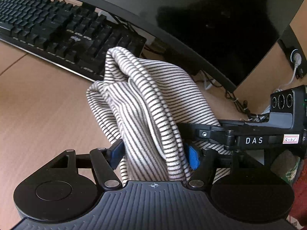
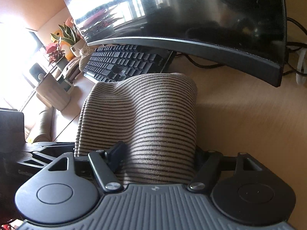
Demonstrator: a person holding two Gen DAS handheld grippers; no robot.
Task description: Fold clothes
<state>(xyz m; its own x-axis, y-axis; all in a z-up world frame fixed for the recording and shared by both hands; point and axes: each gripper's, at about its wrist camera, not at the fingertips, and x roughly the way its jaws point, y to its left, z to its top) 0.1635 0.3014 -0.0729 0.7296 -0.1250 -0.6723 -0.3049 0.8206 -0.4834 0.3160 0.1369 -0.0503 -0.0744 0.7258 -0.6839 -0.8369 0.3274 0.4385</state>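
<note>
Grippers, left gripper (image 1: 153, 153) and right gripper (image 2: 157, 159), are each clamping bunched striped garment (image 1: 145, 95) above table (image 1: 42, 111); judging best handling: keeping edges aligned while lowering evenly.

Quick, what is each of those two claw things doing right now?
Left gripper: closed on the striped garment.
Right gripper: closed on the same striped garment.

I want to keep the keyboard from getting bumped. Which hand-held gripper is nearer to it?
Left. The left hand-held gripper holds the striped garment, bunched against the keyboard; the right hand-held gripper sits beyond it, farther away.
</note>
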